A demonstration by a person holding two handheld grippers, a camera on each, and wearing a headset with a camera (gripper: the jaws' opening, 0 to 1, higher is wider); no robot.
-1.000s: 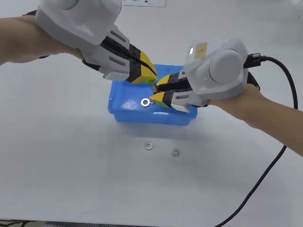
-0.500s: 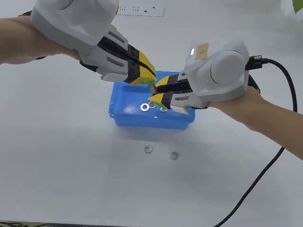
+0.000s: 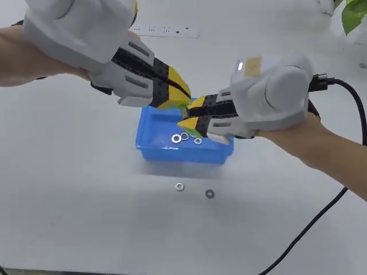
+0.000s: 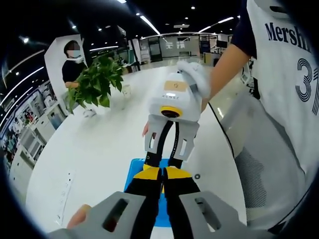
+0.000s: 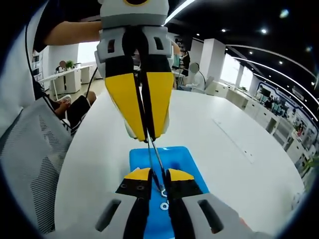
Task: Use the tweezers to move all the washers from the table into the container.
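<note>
Left claw — gripping tweezers, above container

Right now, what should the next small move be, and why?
Probably lift the tweezers clear of the blue container toward the nearer loose washer: three washers lie inside, while two lie outside on the table.

On your white table sit the blue container, a washer and a second washer near its front, and a black cable to your right.
</note>
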